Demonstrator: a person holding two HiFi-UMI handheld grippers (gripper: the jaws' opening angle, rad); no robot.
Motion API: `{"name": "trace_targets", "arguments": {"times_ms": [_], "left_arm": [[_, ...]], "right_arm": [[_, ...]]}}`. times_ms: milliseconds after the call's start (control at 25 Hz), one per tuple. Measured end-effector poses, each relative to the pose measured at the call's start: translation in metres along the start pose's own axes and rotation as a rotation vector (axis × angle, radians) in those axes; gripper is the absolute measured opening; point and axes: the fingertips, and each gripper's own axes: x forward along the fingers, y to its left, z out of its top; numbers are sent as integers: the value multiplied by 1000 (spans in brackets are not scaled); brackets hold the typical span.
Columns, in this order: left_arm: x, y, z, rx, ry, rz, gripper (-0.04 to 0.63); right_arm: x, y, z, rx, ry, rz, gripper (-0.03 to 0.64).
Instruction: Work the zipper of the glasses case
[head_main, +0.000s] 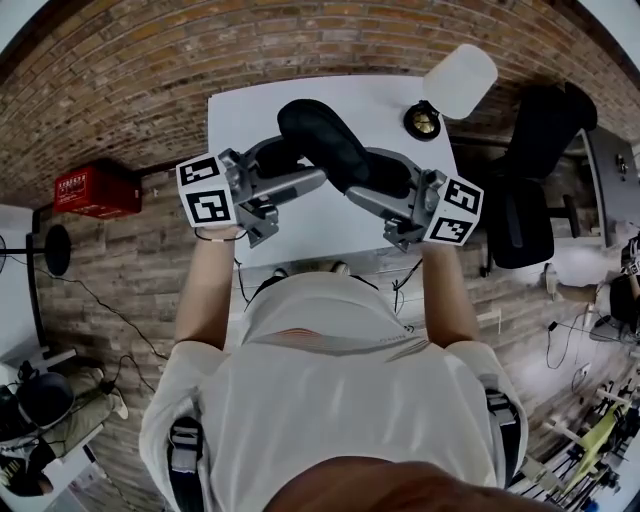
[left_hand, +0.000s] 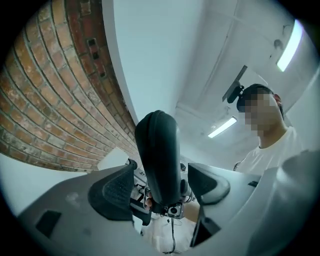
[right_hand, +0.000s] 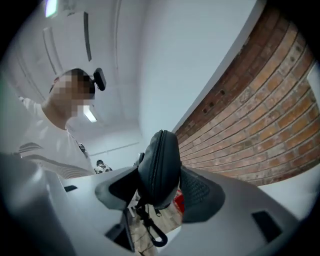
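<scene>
Right tool (right_hand: 160, 191) pinches one end of the case (right_hand: 159, 160). Left tool (left_hand: 162, 186) stands spread wide, jaws either side of the other end, not pressing. The case is a black, smooth, oval shell with an edge zip seam, over the white surface (head_main: 250, 110).

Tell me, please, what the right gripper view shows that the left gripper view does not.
Only the right gripper view: the zipper running along the glasses case, a black loop hanging beneath, the right gripper clamped on the case. Only the left gripper view: the left gripper, its jaws standing open around the case. Both: the case upright between jaws, a brick wall, a person in white.
</scene>
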Motion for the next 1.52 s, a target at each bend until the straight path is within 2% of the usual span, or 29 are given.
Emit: {"name": "trace_targets", "arguments": {"times_ms": [240, 400, 480, 600, 640, 720, 1000, 1120, 1280, 1360, 1520], "left_arm": [[8, -12, -4, -29, -11, -61, 324], [3, -22, -1, -92, -81, -144, 324], [-1, -23, 0, -108, -117, -156, 324], [-5, -16, -3, -104, -126, -108, 316], [-5, -13, -5, -100, -122, -88, 289], [-6, -11, -6, -94, -114, -62, 276], [-5, -8, -3, -77, -119, -21, 270], [-11, 2, 11, -88, -176, 35, 270], [-29, 23, 34, -62, -272, 160, 270], [-41, 31, 46, -36, -325, 225, 270], [-57, 41, 60, -21, -409, 327, 272]], "right_arm": [[14, 14, -16, 124, 19, 147, 311], [23, 21, -29, 165, 73, 203, 311], [27, 24, -34, 183, 92, 223, 311], [29, 24, -39, 204, 99, 225, 311], [29, 23, -41, 208, 103, 222, 311], [30, 23, -43, 207, 112, 216, 313], [29, 21, -41, 107, 123, 156, 327], [24, 14, -30, 63, 85, 93, 313], [12, 4, -14, -11, 27, -13, 273], [12, 4, -16, -63, 50, -55, 264], [19, 6, -33, -160, 131, -126, 198]]}}
